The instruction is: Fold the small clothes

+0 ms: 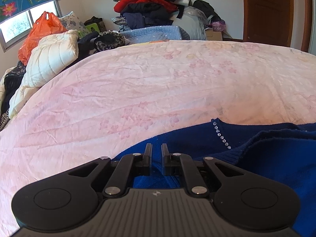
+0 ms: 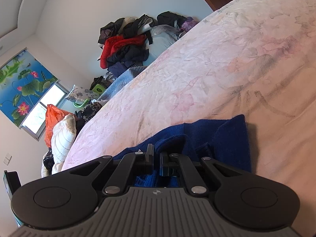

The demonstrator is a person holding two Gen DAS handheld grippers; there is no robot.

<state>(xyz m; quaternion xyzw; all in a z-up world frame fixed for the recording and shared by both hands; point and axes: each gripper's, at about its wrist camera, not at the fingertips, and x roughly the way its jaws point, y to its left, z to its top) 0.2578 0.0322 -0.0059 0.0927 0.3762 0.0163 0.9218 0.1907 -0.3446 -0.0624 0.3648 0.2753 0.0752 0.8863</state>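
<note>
Both grippers are drawn nearly together over a blue sweater (image 1: pixel 256 158) lying on the pink bedspread (image 1: pixel 138 83). Whether the left gripper (image 1: pixel 156 148) or the right gripper (image 2: pixel 156 150) pinches any knit, I cannot tell (fabric shows between the fingers in both views). Sweater spreads ahead and rightward of the left one, rhinestone neckline (image 1: pixel 222 137) closest, so that hand seems better placed.
</note>
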